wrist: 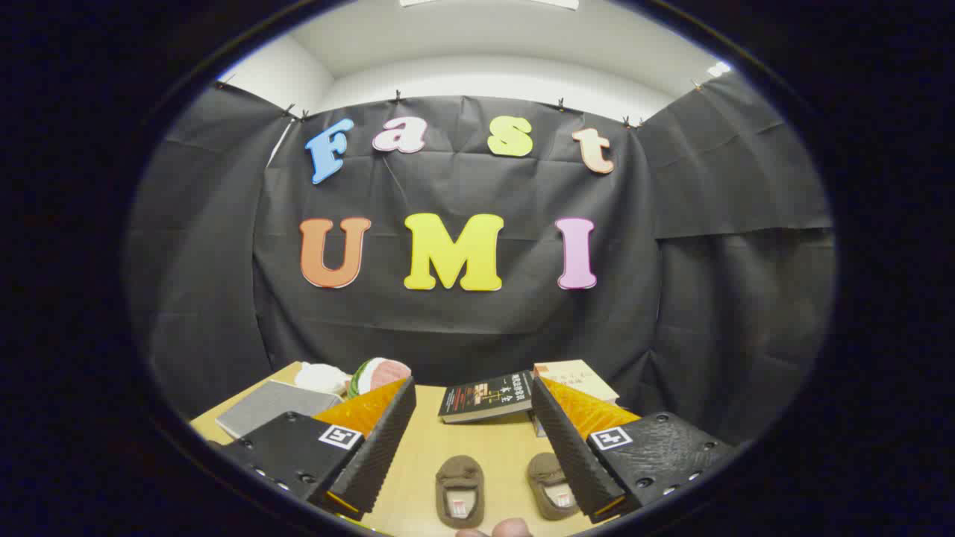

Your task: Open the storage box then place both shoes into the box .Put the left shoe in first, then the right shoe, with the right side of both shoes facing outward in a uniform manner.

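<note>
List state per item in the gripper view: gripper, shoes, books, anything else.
hand-held gripper: open, fingers spread wide, holding nothing
two small brown slip-on shoes: side by side on the wooden table, between the fingers, untouched
dark-covered book: closed, lying beyond the shoes
beige book: closed, behind the dark one
grey flat pad: lying flat beyond the left finger

The hand-held gripper (pixel 471 447) ends in two broad, wedge-shaped fingers (pixel 380 440), each faced on its inner side with a finely ribbed pad. Behind each finger sits a flat, textured mounting block studded with small round screw heads along its outer edge, and each block carries a square black-and-white fiducial marker near its inner corner. The fingers stand wide apart, gripping nothing. A person's fingertip (pixel 511 529) shows between them.
</note>
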A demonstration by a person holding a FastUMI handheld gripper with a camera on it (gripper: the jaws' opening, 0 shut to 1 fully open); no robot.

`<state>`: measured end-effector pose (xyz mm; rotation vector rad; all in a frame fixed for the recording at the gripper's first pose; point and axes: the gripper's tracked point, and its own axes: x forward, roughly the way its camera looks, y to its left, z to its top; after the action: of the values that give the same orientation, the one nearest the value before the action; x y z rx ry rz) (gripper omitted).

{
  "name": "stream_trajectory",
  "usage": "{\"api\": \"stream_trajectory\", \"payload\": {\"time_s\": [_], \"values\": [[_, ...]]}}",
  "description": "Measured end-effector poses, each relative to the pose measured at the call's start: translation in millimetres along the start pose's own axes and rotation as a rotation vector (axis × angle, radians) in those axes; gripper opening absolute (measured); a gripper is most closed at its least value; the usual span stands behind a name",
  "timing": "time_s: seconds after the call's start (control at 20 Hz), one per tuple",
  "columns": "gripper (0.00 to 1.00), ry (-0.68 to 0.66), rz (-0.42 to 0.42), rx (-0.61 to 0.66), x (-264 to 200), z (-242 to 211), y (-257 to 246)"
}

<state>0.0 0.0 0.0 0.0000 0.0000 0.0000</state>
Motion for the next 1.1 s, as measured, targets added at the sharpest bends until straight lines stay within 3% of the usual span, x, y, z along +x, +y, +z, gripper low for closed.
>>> {"api": "stream_trajectory", "payload": {"time_s": [1.1], "values": [[0.95, -0.007, 0.035, -0.017, 0.2, 8.3, 5.7]]}}
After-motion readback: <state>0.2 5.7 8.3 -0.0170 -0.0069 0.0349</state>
